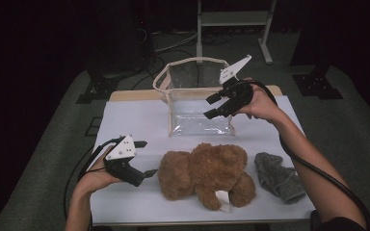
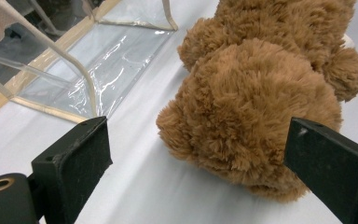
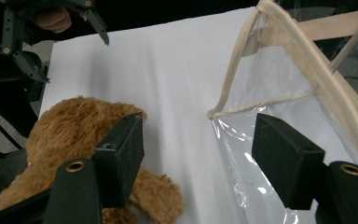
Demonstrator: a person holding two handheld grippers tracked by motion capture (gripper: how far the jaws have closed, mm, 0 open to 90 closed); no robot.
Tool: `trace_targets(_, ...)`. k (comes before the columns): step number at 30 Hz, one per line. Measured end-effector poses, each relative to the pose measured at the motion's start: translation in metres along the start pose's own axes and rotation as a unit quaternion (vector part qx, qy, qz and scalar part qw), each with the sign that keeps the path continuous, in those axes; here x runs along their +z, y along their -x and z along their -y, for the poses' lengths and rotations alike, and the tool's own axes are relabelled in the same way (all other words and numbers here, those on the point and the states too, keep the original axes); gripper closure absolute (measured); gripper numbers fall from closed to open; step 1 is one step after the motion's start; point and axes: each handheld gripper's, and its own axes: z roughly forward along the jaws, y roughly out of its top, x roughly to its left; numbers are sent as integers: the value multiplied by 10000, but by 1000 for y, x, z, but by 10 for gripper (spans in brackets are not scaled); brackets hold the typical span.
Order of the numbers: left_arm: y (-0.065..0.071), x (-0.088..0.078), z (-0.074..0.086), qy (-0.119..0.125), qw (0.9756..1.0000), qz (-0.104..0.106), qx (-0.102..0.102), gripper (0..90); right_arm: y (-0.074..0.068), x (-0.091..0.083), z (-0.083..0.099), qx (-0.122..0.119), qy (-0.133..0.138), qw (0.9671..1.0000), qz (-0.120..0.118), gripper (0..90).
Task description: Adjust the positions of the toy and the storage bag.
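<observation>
A brown plush bear [image 1: 202, 173] lies on the white table cover, near the front edge. My left gripper [image 1: 149, 158] sits just left of it, open, with the bear's furry end [image 2: 261, 93] ahead of the jaws and not pressed by them. A clear plastic bag with beige trim [image 1: 192, 96] stands open at the back middle. My right gripper [image 1: 208, 107] hovers by the bag's right front side, open and with nothing in it. In the right gripper view, the bag's corner [image 3: 307, 93] is on the right and the bear [image 3: 74, 126] on the left.
A grey cloth [image 1: 277, 178] lies to the right of the bear. The white cover [image 1: 135, 120] has bare room at the left and in front of the bag. Behind the table stands a pale metal frame [image 1: 231, 24] on a dark floor.
</observation>
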Motion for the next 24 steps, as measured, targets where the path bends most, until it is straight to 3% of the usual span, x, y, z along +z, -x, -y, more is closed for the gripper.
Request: trace_targets(24,0,0,5,-46,10000,45,-64,50,52,16,-36,71,-175,9996,216,354)
